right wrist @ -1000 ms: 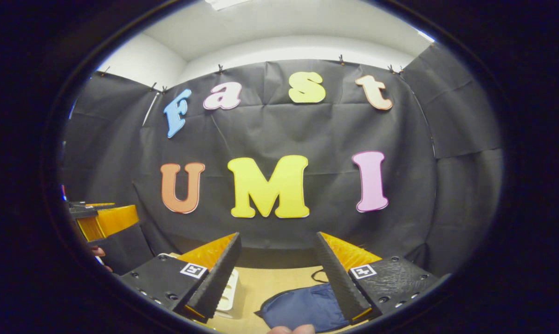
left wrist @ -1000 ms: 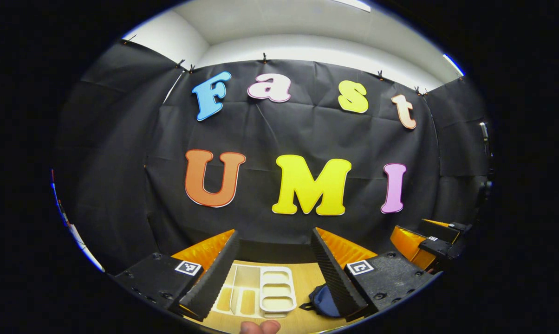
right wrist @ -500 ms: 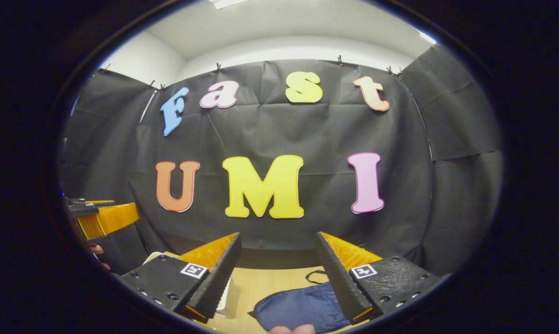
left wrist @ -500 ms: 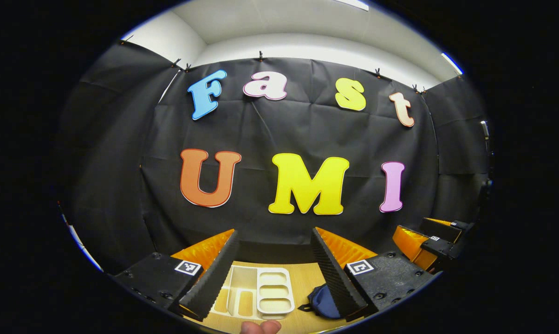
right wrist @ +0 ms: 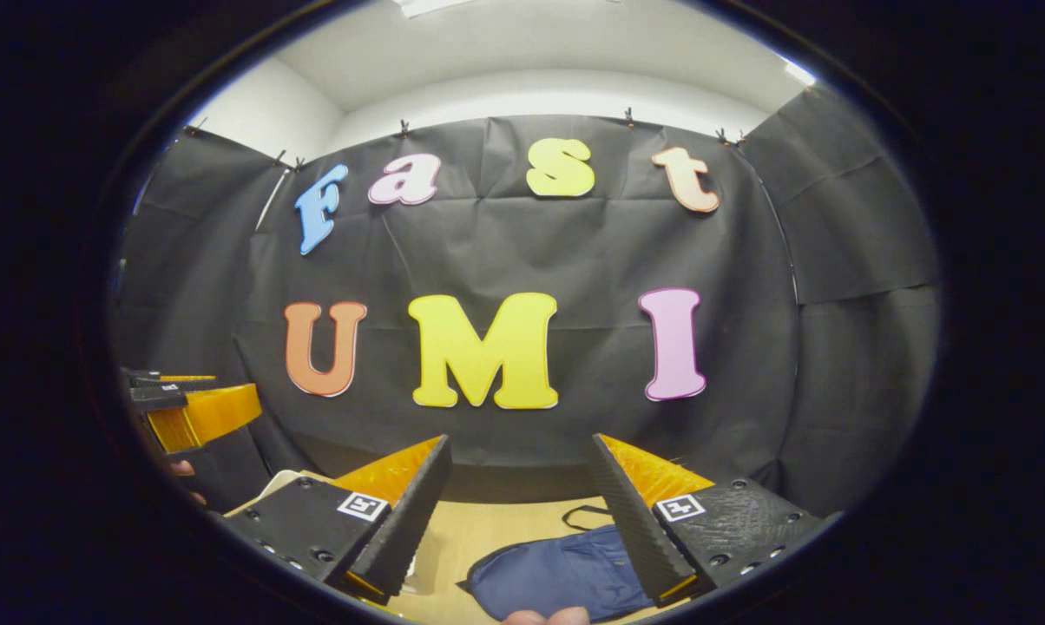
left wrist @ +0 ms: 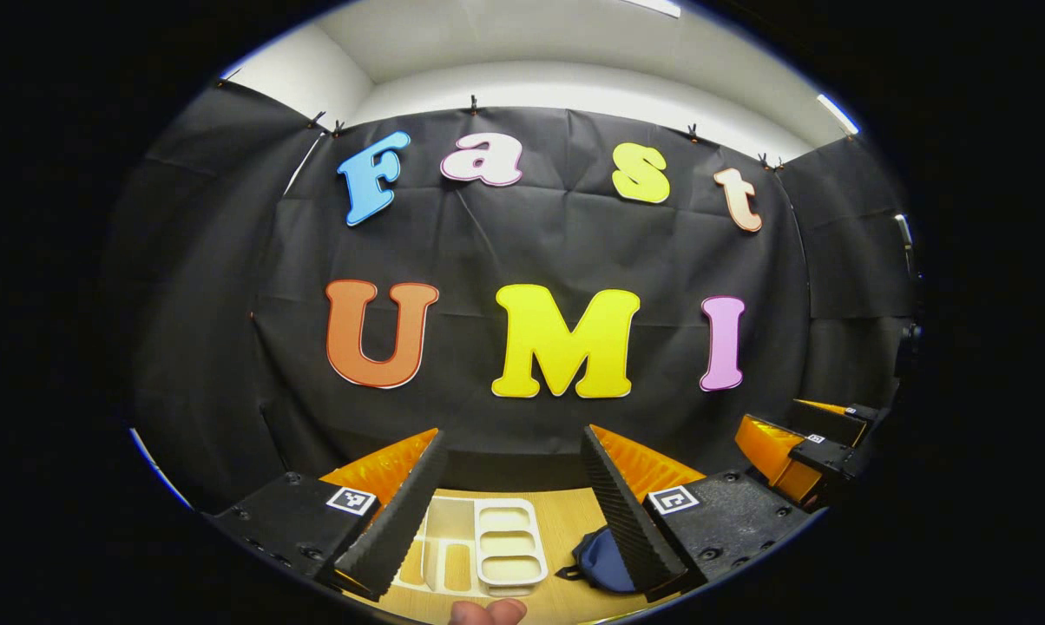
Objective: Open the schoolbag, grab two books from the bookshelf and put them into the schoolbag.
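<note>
On the wooden table (left wrist: 566, 521), low in your left gripper view, a white compartmented organizer tray (left wrist: 488, 551) lies flat between your left gripper's (left wrist: 514, 499) fingers, and just to its right sits the dark blue schoolbag (left wrist: 605, 560), partly hidden behind the right-hand finger. Your left gripper's fingers stand wide apart, with nothing between them, raised above the table and aimed toward the far black cloth wall (left wrist: 531, 252). A fingertip (left wrist: 486, 612) of your hand shows at the very bottom edge.

In your right gripper view, the schoolbag (right wrist: 557, 582) lies flat on the table (right wrist: 496, 529) near you, mostly between the fingers of your right gripper (right wrist: 518, 503), its thin black strap loop (right wrist: 588, 518) resting on the wood at its far side. This gripper is also spread wide and holds nothing. A white edge of the tray (right wrist: 288, 477) peeks out at the left, behind the left-hand finger.

Each gripper shows in the other's view: the right one (left wrist: 822, 447) at the far right, the left one (right wrist: 188, 408) at the far left. Whether the bag's zip is open cannot be told from here.
</note>
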The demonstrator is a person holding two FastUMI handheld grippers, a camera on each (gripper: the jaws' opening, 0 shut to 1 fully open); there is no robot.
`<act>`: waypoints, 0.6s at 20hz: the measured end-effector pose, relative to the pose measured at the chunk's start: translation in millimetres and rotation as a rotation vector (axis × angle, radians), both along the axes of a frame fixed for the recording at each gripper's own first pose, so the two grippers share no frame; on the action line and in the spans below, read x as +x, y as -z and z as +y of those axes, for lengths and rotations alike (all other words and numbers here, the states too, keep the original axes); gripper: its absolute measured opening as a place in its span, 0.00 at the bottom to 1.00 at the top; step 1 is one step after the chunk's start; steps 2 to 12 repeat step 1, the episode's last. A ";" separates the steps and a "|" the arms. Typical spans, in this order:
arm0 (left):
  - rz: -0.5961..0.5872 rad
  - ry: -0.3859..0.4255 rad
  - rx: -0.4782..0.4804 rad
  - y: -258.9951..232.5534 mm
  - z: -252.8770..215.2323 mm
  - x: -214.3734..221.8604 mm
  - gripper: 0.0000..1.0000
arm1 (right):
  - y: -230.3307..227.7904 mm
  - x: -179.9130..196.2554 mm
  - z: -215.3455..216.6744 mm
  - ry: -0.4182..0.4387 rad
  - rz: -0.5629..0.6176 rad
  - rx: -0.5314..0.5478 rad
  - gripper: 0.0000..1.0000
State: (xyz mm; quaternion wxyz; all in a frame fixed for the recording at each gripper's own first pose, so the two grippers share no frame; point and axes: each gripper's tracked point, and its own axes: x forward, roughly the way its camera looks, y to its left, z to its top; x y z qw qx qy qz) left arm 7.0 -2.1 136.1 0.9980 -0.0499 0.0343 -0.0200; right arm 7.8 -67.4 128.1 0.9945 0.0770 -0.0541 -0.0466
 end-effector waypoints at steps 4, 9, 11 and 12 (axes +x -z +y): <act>-0.002 0.004 -0.001 1.0 -0.8 -0.9 0.98 | -1.2 -0.5 0.4 0.000 -0.003 -0.004 0.96; -0.002 0.004 -0.001 1.0 -0.8 -0.9 0.98 | -1.2 -0.5 0.4 0.000 -0.003 -0.004 0.96; -0.002 0.004 -0.001 1.0 -0.8 -0.9 0.98 | -1.2 -0.5 0.4 0.000 -0.003 -0.004 0.96; -0.002 0.004 -0.001 1.0 -0.8 -0.9 0.98 | -1.2 -0.5 0.4 0.000 -0.003 -0.004 0.96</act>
